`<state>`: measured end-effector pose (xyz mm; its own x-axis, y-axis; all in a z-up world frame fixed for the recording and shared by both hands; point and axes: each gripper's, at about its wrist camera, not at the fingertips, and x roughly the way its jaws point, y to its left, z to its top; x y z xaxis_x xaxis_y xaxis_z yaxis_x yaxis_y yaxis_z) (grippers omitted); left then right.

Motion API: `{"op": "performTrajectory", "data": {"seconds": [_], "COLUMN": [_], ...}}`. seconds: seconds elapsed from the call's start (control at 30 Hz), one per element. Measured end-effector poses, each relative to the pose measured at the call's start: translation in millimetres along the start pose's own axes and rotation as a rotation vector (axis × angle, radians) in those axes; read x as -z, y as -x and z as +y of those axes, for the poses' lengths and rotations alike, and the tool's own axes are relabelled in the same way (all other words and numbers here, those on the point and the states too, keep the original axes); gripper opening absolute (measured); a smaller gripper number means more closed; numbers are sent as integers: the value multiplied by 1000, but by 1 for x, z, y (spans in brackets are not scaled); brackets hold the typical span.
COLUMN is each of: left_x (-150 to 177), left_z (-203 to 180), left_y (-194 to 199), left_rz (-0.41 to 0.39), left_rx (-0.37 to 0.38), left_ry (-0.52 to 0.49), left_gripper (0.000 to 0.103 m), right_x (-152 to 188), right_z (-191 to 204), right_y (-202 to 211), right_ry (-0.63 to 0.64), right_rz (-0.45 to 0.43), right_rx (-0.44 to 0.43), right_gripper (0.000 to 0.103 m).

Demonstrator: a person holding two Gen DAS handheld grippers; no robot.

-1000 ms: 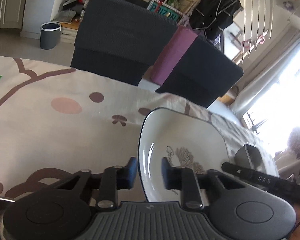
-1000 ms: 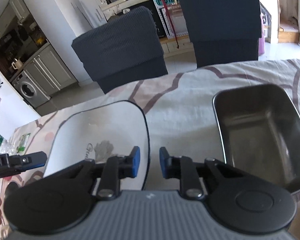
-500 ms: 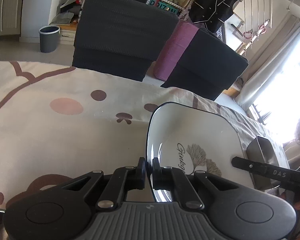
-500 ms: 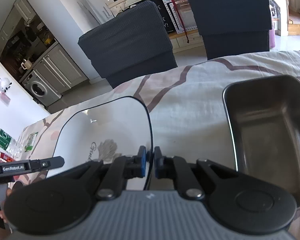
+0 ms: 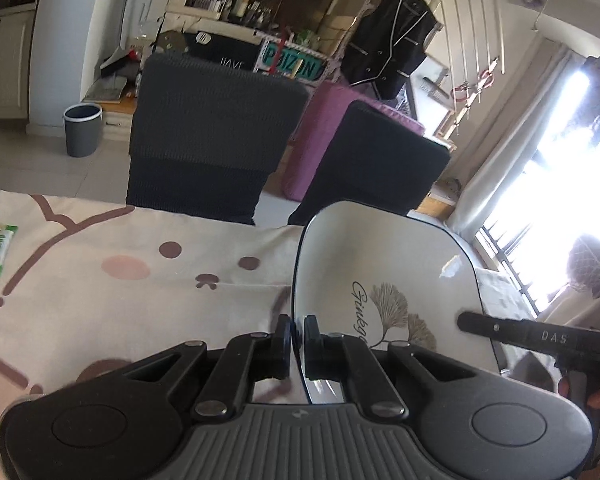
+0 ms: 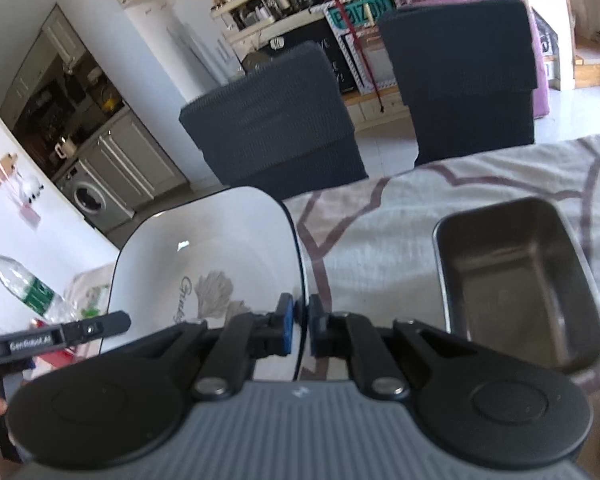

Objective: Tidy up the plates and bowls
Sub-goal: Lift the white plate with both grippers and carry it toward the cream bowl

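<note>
Both grippers pinch opposite rims of the square plate [image 5: 388,280]: left gripper [image 5: 296,336] on its left edge, right gripper [image 6: 298,320] on its right; keep both level and moving together so the plate doesn't twist free; white, dark-rimmed, leaf motif, it seems lifted off the tablecloth [image 5: 120,300], left of the steel pan [image 6: 516,280].

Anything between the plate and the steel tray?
Nothing: bare tablecloth between plate and tray, clear in the right wrist view.

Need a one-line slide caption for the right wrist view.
Right gripper clamps the near rim of a white square plate, left gripper opposite, metal tray alongside on the tablecloth.
</note>
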<state>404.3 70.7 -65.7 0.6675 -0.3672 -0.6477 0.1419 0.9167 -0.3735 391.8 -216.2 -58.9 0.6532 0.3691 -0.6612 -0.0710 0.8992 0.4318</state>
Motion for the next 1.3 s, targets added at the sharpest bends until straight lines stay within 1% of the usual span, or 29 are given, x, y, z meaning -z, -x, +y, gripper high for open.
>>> {"op": "performTrajectory", "data": {"seconds": [0.13,0.23,0.37,0.5,0.6,0.7,0.87,1.03,1.13,1.27,1.3], "left_x": [9,17,30,48,63,82,112,145,161,179,182], "left_z": [-19,-32,-53,-72,-83,-89,-88,-78,-70,-60,-57], "left_y": [35,66,106,143,167,184,201,209,205,196,192], "left_rz": [-5,-24,-55,-72,-78,-69,-38,3,40,98,121], "left_rx": [1,23,26,38,45,47,56,47,36,17,14], "left_ry": [3,19,5,-7,-16,-13,3,20,39,48,54], "left_gripper": [6,6,6,6,6,6,6,6,6,6,6], "right_x": [-2,2,10,25,37,53,82,113,131,152,155], "right_z": [9,16,21,25,24,23,23,21,17,10,6], "right_y": [38,68,108,146,166,183,204,209,204,184,176], "right_ry": [6,20,21,33,31,17,-3,-22,-41,-65,-78], "right_rz": [-27,-44,-63,-86,-99,-105,-83,-29,5,60,87], "right_rx": [-22,-30,-61,-74,-80,-90,-93,-87,-95,-87,-86], "right_gripper": [10,10,10,10,10,10,10,10,10,10,10]}}
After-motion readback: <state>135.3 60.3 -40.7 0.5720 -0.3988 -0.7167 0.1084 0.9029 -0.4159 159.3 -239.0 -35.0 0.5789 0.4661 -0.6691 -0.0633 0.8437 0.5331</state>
